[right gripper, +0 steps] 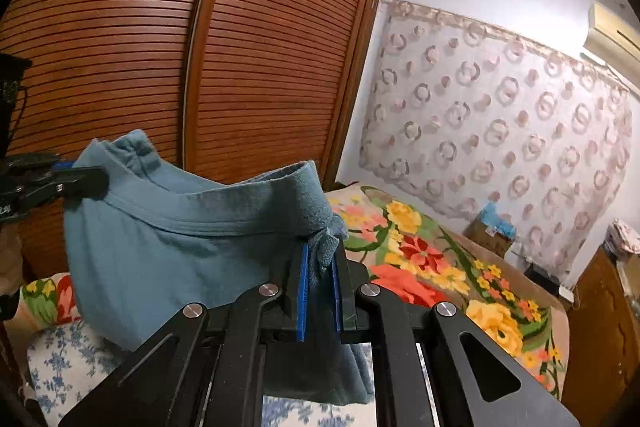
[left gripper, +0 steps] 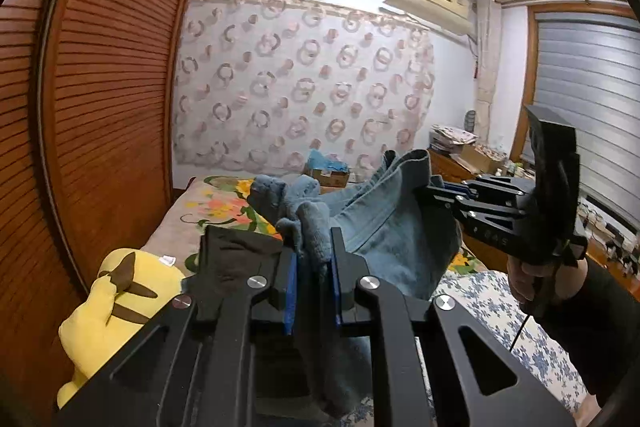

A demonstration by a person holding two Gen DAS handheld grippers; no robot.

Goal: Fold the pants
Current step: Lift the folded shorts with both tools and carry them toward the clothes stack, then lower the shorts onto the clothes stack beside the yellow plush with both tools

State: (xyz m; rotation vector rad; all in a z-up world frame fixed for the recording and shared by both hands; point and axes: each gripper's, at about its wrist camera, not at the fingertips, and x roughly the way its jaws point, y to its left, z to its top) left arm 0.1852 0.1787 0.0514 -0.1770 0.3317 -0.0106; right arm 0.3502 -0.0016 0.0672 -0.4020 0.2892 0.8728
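- Bedroom, flowered bed (right gripper: 440,267) beneath.
- Pants (right gripper: 180,227) held aloft, waistband stretched between left gripper (left gripper: 314,259) and right gripper (right gripper: 320,267); both jaws clamped on cloth.
- Next, probably: lower flat onto bed, align legs.

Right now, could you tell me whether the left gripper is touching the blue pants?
Touching. The left wrist view shows the left gripper pinching a bunch of the blue pants between its blue pads; the right wrist view shows it clamped on the waistband.
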